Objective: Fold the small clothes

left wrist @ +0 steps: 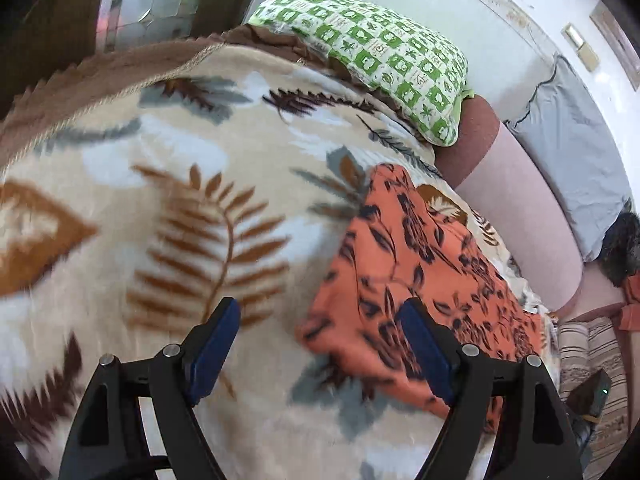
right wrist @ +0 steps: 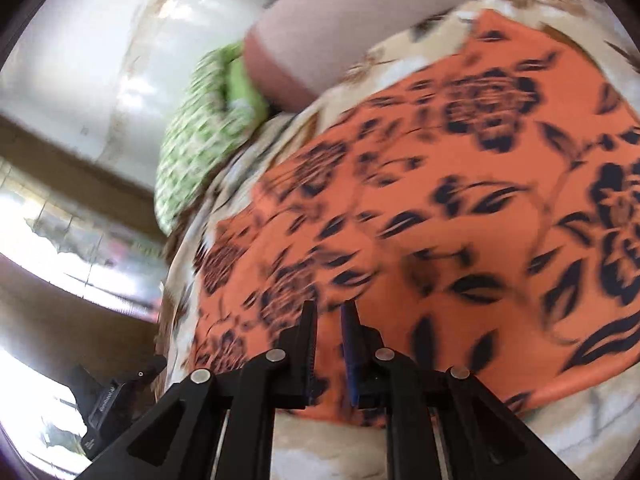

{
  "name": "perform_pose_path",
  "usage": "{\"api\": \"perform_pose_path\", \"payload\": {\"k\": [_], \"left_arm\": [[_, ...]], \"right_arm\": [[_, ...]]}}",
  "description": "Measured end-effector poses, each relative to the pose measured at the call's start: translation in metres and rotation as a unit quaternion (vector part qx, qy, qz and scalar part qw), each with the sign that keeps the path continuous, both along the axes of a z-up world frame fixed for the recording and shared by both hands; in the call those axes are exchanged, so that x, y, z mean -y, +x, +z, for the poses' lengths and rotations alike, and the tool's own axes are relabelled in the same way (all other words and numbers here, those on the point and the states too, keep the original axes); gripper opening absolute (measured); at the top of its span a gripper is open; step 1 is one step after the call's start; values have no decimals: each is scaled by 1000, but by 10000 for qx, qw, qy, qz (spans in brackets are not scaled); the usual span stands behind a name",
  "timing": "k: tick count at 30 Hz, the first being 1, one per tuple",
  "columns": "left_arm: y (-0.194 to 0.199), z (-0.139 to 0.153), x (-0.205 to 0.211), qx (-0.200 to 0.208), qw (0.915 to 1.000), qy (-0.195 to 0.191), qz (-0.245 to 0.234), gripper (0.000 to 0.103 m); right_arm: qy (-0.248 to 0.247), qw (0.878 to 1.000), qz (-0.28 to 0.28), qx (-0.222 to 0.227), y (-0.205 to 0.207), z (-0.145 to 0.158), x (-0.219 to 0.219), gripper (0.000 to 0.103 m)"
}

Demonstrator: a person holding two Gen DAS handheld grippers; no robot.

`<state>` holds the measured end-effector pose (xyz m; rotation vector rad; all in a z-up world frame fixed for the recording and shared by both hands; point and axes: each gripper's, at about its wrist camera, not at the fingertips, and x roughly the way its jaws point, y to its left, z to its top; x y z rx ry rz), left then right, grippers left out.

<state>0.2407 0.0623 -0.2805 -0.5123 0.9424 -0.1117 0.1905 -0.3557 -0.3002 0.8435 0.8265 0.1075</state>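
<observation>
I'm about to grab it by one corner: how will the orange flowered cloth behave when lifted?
The orange flowered cloth will probably hang limp: it lies in soft wrinkles on the blanket. It looks thin, so likely light. The fuzzy blanket may drag on it rather than let it slide.

From my left wrist view, the blanket [left wrist: 168,168] spreads across the bed, with the garment [left wrist: 420,264] lying flat on its right part and the pillow [left wrist: 380,56] resting on the far edge, beyond the garment. To the right of the blanket runs the bolster [left wrist: 528,208], and past it, further right, the sheet [left wrist: 576,152] against the wall [left wrist: 460,8]. My left gripper [left wrist: 320,344] hangs near, over the garment's left edge; in the right wrist view my right gripper [right wrist: 329,320] sits over its near edge.
</observation>
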Motion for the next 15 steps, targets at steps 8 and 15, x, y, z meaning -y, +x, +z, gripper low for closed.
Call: {"api": "perform_pose_path", "payload": {"k": [8, 15], "left_arm": [[-8, -36, 11, -498, 9935, -1012, 143, 83], [3, -45, 35, -132, 9948, -960, 322, 86]], "right_arm": [[-286, 9990, 348, 32, -9, 3, -28, 15], [-226, 9989, 384, 120, -12, 6, -23, 15]]}}
